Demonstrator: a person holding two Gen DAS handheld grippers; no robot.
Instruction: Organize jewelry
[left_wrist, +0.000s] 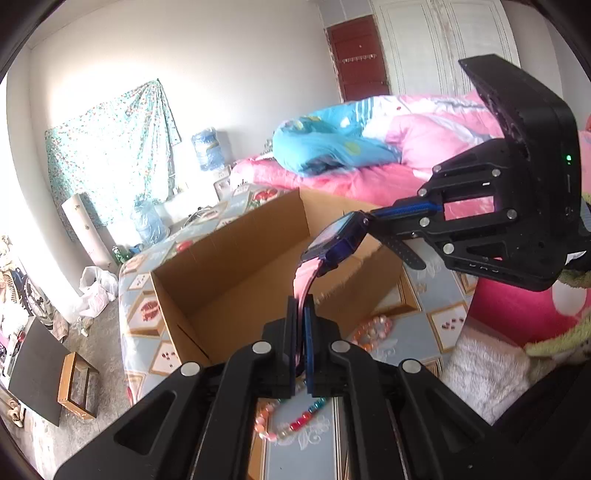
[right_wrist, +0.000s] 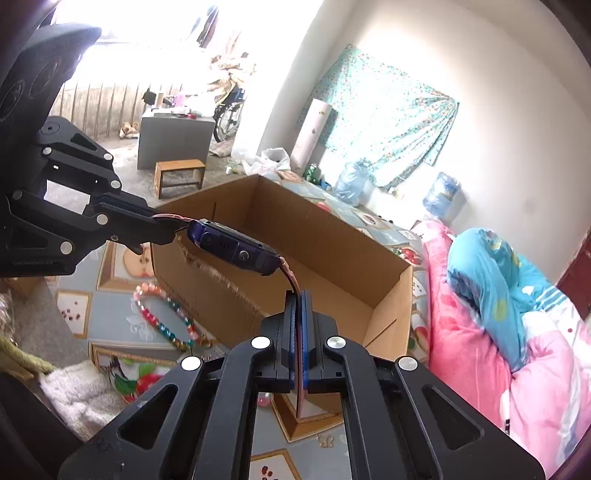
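A blue watch (left_wrist: 338, 242) with pink straps hangs in the air over the open cardboard box (left_wrist: 229, 258), held at both ends. My left gripper (left_wrist: 302, 306) is shut on one pink strap. My right gripper (left_wrist: 373, 218) is shut on the other strap, coming in from the right. In the right wrist view the watch (right_wrist: 232, 249) spans from the left gripper (right_wrist: 173, 229) to my right gripper (right_wrist: 300, 299) above the box (right_wrist: 332, 266). A pink bead bracelet (left_wrist: 371, 330) and a multicoloured bead bracelet (right_wrist: 162, 319) lie on the patterned table beside the box.
The table (left_wrist: 450, 321) carries a patterned cloth. A bed with pink and blue bedding (left_wrist: 369, 147) stands behind it. A small wooden stool (right_wrist: 179, 175) and a grey cabinet (right_wrist: 173, 138) stand on the floor. A white fluffy cloth (left_wrist: 484, 369) lies at the table's edge.
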